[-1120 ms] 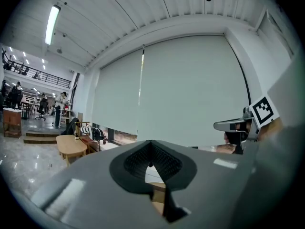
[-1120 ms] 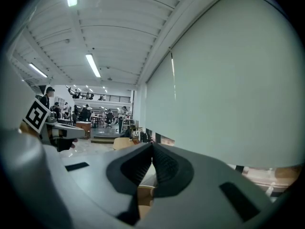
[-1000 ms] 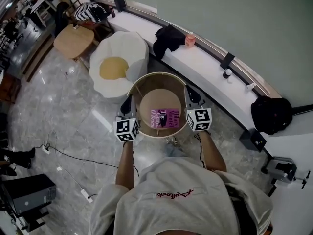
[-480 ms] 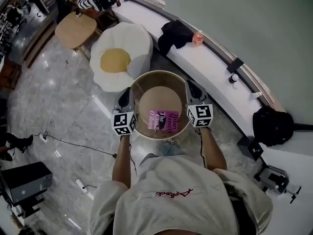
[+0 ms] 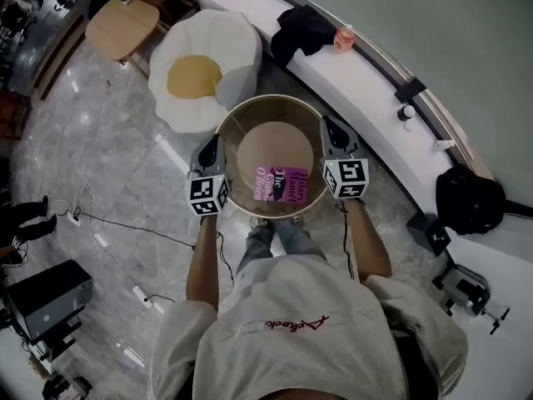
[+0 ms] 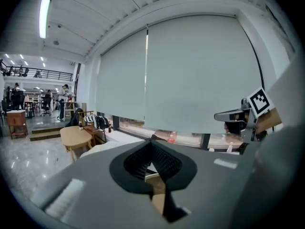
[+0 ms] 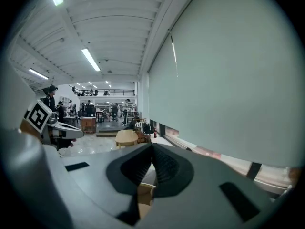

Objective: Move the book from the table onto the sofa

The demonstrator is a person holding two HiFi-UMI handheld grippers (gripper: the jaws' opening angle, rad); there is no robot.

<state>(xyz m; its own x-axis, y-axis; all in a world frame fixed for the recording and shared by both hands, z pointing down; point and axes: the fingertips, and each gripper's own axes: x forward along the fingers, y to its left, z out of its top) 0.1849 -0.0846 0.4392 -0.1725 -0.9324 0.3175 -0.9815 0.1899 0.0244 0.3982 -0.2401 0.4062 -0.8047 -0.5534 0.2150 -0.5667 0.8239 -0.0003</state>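
A magenta book [image 5: 281,184] lies flat on the near side of a round wooden table [image 5: 250,111] in the head view. My left gripper [image 5: 209,142] is beside the table's left rim, shut and empty. At the right rim, my right gripper [image 5: 331,126] is also shut with nothing in it. Neither touches the book. The sofa [image 5: 200,69], white with a yellow centre, stands just beyond the table at the far left. In the left gripper view the jaws [image 6: 151,146] are pressed together, and the right gripper [image 6: 238,116] shows opposite. The right gripper view shows its jaws [image 7: 152,150] closed too.
A long white bench [image 5: 358,82] runs along the wall behind the table, with a black garment [image 5: 301,30], a pink bottle [image 5: 343,37] and small items on it. A wooden side table [image 5: 121,25] stands at the far left. Cables [image 5: 125,232] lie on the marble floor at left.
Both grippers have moved forward and lower along the two sides of the table, and the person has stepped closer to it. The book lies where it was. Both grippers stay shut.
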